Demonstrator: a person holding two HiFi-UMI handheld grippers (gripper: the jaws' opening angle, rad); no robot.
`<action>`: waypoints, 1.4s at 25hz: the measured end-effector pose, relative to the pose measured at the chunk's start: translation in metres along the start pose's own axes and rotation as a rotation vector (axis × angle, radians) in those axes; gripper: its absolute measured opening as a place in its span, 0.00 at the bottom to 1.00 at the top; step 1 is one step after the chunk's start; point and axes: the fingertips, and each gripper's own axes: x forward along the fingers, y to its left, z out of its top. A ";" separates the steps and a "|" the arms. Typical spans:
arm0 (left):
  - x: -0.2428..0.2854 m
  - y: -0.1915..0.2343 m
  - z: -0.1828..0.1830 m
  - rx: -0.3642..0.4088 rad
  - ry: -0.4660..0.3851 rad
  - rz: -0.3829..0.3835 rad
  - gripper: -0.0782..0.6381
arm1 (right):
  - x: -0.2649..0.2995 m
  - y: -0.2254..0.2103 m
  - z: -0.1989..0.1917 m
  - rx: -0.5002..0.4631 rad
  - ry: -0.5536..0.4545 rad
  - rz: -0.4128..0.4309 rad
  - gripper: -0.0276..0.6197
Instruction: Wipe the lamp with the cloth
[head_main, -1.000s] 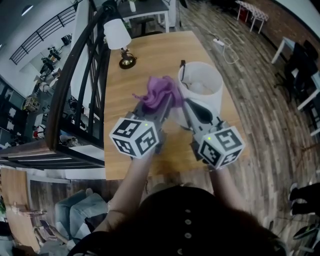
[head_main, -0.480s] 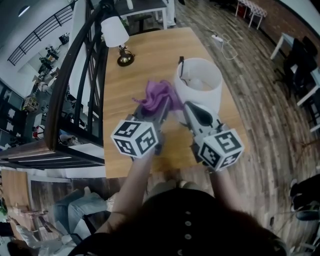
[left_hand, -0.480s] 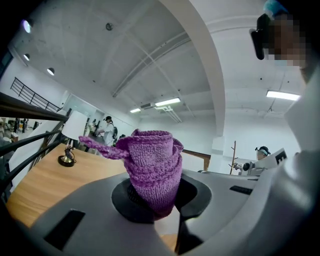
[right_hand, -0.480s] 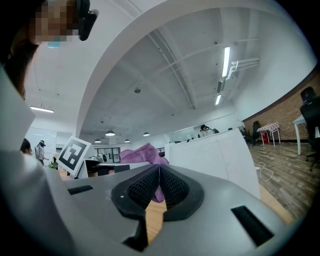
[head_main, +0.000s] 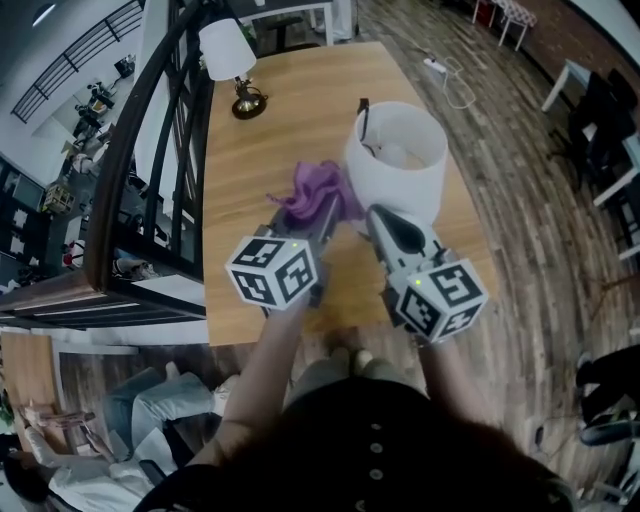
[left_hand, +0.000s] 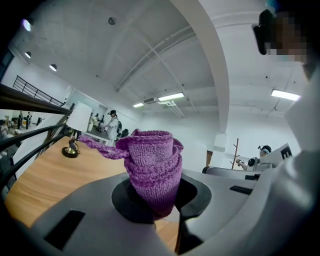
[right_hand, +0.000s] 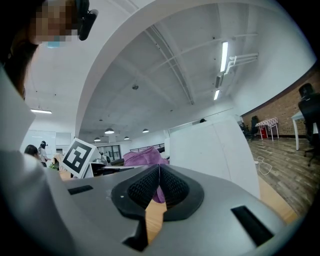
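Note:
A purple cloth (head_main: 318, 190) hangs bunched from my left gripper (head_main: 326, 214), whose jaws are shut on it; in the left gripper view the cloth (left_hand: 152, 167) rises out of the left gripper (left_hand: 156, 202). A large white lampshade (head_main: 395, 165) stands just right of the cloth. My right gripper (head_main: 374, 212) is shut and holds nothing, its tip close to the shade's near side. The right gripper view shows the right gripper (right_hand: 159, 184) with its pads pressed together, the shade's wall (right_hand: 210, 150) ahead and the cloth (right_hand: 142, 157) to the left.
A small table lamp (head_main: 228, 50) with a white shade and brass base (head_main: 246, 104) stands at the far left of the wooden table (head_main: 290, 110). A black railing (head_main: 150, 160) runs along the table's left edge. A white cable (head_main: 450, 90) lies on the floor to the right.
The head view has drifted, so the table and both lamps sit a little higher in the frame. Both grippers keep their places and the cloth stays gripped.

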 end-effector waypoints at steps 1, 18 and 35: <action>0.000 0.000 -0.003 -0.005 0.005 0.001 0.19 | -0.001 0.000 -0.002 0.002 0.004 0.000 0.06; -0.006 0.002 -0.050 -0.057 0.078 0.021 0.19 | -0.007 0.002 -0.033 0.038 0.067 -0.008 0.06; -0.021 -0.015 -0.042 -0.051 0.065 0.007 0.19 | -0.019 0.005 -0.025 0.033 0.047 -0.012 0.06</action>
